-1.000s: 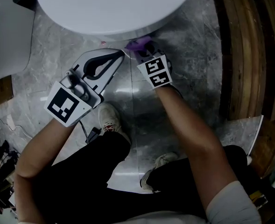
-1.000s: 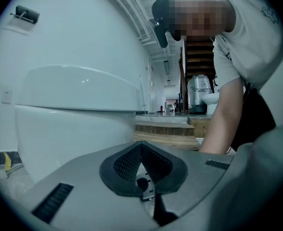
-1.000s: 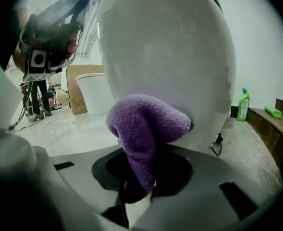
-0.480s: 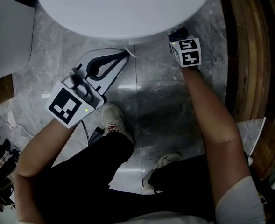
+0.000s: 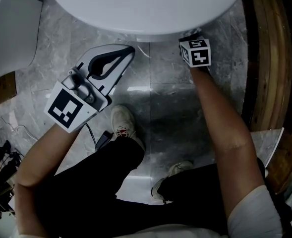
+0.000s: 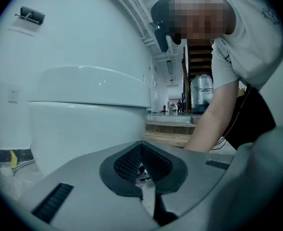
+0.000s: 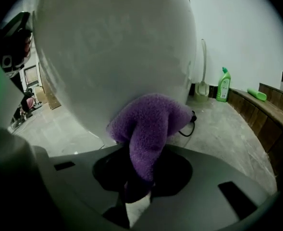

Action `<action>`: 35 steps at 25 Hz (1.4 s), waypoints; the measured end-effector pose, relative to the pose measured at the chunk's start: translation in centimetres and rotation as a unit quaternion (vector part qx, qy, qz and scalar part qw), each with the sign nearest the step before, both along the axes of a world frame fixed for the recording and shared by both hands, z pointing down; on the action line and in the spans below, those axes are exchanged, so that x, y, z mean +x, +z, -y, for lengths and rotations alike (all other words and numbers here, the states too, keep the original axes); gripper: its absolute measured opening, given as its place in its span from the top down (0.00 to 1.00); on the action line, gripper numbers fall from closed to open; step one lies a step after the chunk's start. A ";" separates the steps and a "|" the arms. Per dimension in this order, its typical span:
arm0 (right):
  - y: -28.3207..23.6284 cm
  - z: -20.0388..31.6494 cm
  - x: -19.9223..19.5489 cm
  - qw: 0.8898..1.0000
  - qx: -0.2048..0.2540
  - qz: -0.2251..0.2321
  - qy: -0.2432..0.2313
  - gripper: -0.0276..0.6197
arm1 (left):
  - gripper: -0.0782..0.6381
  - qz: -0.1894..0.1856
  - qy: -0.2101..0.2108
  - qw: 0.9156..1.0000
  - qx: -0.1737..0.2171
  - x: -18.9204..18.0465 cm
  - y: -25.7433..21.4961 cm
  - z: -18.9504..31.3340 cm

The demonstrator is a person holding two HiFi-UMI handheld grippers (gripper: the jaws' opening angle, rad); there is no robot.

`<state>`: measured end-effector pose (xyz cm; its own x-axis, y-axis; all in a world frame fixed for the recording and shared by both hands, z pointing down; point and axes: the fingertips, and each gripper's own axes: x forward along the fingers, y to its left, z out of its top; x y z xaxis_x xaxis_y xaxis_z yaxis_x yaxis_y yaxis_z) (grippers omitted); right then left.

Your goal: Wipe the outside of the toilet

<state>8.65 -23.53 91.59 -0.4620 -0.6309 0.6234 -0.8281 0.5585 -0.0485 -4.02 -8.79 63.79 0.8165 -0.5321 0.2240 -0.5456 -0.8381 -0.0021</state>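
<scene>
Clamping the purple cloth (image 7: 148, 124), the right gripper (image 7: 136, 191) held it against the toilet (image 7: 112, 47) for wiping; the left gripper (image 6: 142, 170) hung closed, empty, clear.

A green bottle (image 7: 223, 84) is seen upright on the grey floor (image 7: 227, 129) against the wall, just beside a brush (image 7: 202, 78). Another green object (image 7: 256, 94) is laid on the wooden steps (image 7: 271, 113). A black cable (image 7: 192, 117) is looped on the floor.
</scene>
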 end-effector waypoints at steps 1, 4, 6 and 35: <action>-0.1 -0.7 -0.6 1.000 -0.001 0.004 -0.005 0.82 | 0.89 0.000 -0.001 1.000 -0.001 0.0 0.1 -0.1; -1.2 -2.6 -2.1 1.000 0.000 0.026 -0.011 0.82 | 0.89 -0.002 -0.001 1.000 0.000 0.4 0.0 -0.5; -2.4 -3.7 -2.9 0.999 0.006 0.040 -0.014 0.82 | 0.89 -0.005 0.001 1.000 0.001 0.9 -0.2 -0.8; -28.9 -10.8 -3.2 0.966 0.166 0.160 -0.120 0.82 | 0.89 -0.013 0.013 1.000 0.000 5.4 -2.0 -1.6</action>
<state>5.48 -12.72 62.72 -0.7553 -0.6224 0.2055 -0.6451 0.7613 -0.0655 1.37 -7.19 61.83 0.8352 -0.5111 0.2031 -0.5240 -0.8517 0.0115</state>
